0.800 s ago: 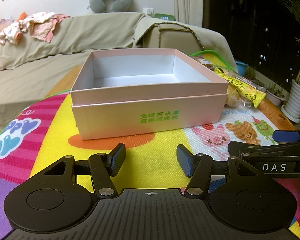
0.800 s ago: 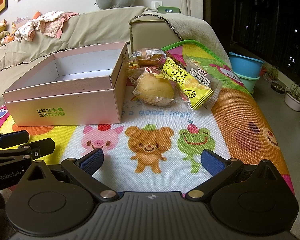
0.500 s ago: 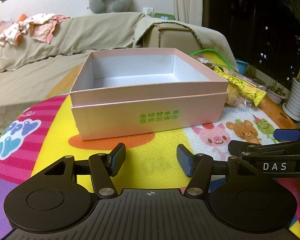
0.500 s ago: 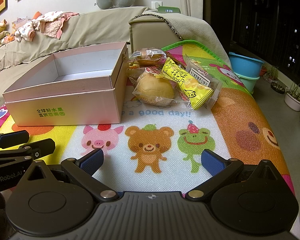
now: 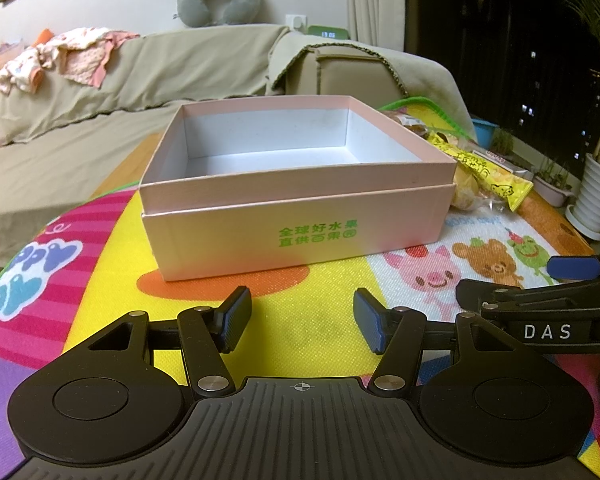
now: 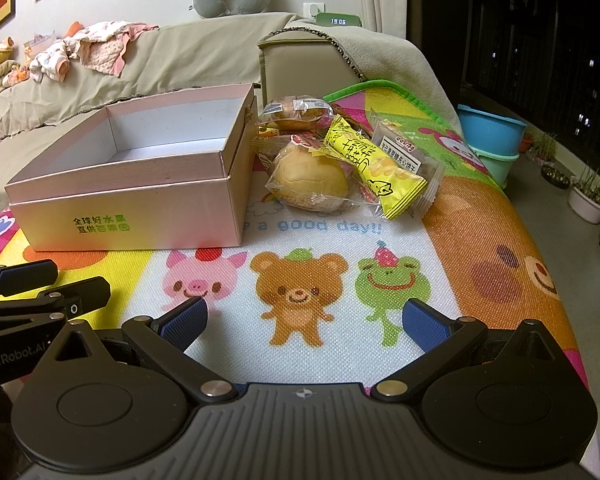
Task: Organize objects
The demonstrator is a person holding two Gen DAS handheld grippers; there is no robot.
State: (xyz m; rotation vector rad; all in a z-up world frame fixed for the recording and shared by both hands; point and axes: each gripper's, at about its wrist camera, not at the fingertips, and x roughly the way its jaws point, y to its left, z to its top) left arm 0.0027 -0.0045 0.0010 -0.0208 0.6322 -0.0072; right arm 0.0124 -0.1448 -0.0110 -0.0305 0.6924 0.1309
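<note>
Sitting mid-frame in the left wrist view, the pink box [image 5: 296, 216] has its lid off and nested under it, so a lower pink band runs round the base w/ green printed characters on the front face. Inside is white and bare. It rests on the cartoon mat [image 5: 312, 320], which fills the lower half of both views.

In the right wrist view the box [image 6: 140, 200] is at center left, and the snacks lie just beside its right wall, upper center of frame: a bun in clear wrap [image 6: 310, 178] nearest, a yellow packet [image 6: 374, 168] leaning across it, a clear-wrapped biscuit pack w/ a white label [image 6: 406, 156] to the right, another wrapped pastry [image 6: 296, 110] behind. All are on the mat, none inside the box.

Left gripper [image 5: 300, 320] is at bottom center of its own view, released, blue pads apart w/ only mat between them, short of the box front. Right gripper [image 6: 304, 318] is at bottom center of its view, spread wider, nothing between the pads; bear and frog prints show in the gap. Each tool's side pokes into the other's view at the lower edge.

Vs 0.8 s and 0.5 s ago: no real change. Box, snacks and both tools sit in the same spots, pad gaps the same.

Background: couch [image 6: 172, 64] w/ clothes, blue tubs [image 6: 490, 136] at right.
</note>
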